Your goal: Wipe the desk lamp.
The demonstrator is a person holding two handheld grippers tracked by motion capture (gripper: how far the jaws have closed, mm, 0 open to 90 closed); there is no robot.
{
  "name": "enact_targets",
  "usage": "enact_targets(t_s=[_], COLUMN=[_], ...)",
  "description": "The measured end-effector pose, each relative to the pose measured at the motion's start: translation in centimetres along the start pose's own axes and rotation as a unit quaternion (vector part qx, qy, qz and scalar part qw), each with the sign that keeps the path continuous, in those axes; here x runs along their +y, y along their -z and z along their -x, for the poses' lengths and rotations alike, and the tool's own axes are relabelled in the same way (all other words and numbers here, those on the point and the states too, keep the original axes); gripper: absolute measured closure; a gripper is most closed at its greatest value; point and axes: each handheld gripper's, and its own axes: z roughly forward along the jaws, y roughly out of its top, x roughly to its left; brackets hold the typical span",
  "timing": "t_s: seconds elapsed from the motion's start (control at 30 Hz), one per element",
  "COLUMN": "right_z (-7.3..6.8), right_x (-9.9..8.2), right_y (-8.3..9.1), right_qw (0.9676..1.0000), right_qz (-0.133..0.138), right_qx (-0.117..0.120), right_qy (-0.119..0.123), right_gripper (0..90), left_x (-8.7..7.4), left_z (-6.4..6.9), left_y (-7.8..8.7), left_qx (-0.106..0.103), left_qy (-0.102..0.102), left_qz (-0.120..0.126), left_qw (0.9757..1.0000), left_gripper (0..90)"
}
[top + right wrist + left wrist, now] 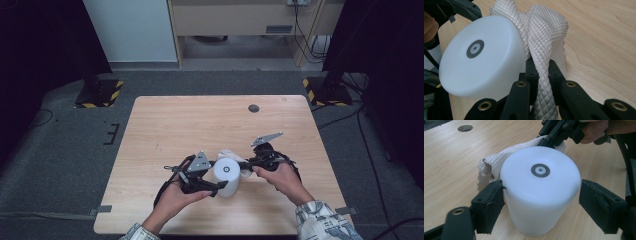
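White plastic cylinder (pixel 228 176) with a grey disc on top, standing low in the middle of the frame on the pale wooden table (pixel 165 120).
Left gripper (pixel 541 202) has its jaws spread on either side of the cylinder, the right pad clear of it. The right gripper (pixel 541 72) pinches a cream waffle-weave cloth (pixel 544 37) bunched against the cylinder's far side.

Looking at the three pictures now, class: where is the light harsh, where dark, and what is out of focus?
High view: dark corners, evenly lit table. Left gripper view: the white container top glares, its edge washed out. Right gripper view: the near jaws blur slightly, the cloth weave stays sharp.
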Motion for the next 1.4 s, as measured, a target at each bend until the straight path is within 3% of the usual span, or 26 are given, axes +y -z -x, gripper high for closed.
enact_targets(t_s=[0.3, 0.6, 0.9, 1.27, 1.4], right_z=[-0.4, 0.4, -0.4, 0.3, 0.3], right_x=[1.0, 0.3, 1.2, 0.3, 0.2], right_y=[0.7, -1.2, 0.3, -1.5, -1.1], right_qw=[0.9997, 0.9999, 0.9998, 0.9999, 1.0000], right_qz=[0.025, -0.008, 0.017, -0.012, -0.004], right_qx=[0.003, 0.001, 0.007, -0.004, -0.003], right_qy=[0.003, -0.008, 0.002, -0.006, -0.005], right_gripper=[82.8, 82.9, 82.8, 82.8, 82.8], left_x=[0.6, 0.5, 0.7, 0.9, 0.9], left_z=[-0.3, -0.3, -0.4, -0.5, -0.4], left_y=[-0.4, -0.8, -0.6, -0.9, -0.8], left_qx=[-0.007, -0.008, -0.011, -0.014, -0.012], left_qy=[-0.009, -0.007, -0.001, 0.003, 0.001], left_qz=[-0.005, -0.005, -0.007, -0.008, -0.009], left_qw=[0.9999, 0.9999, 0.9999, 0.9999, 0.9999], left_gripper=[14.5, 12.1, 12.8, 11.6, 12.2])
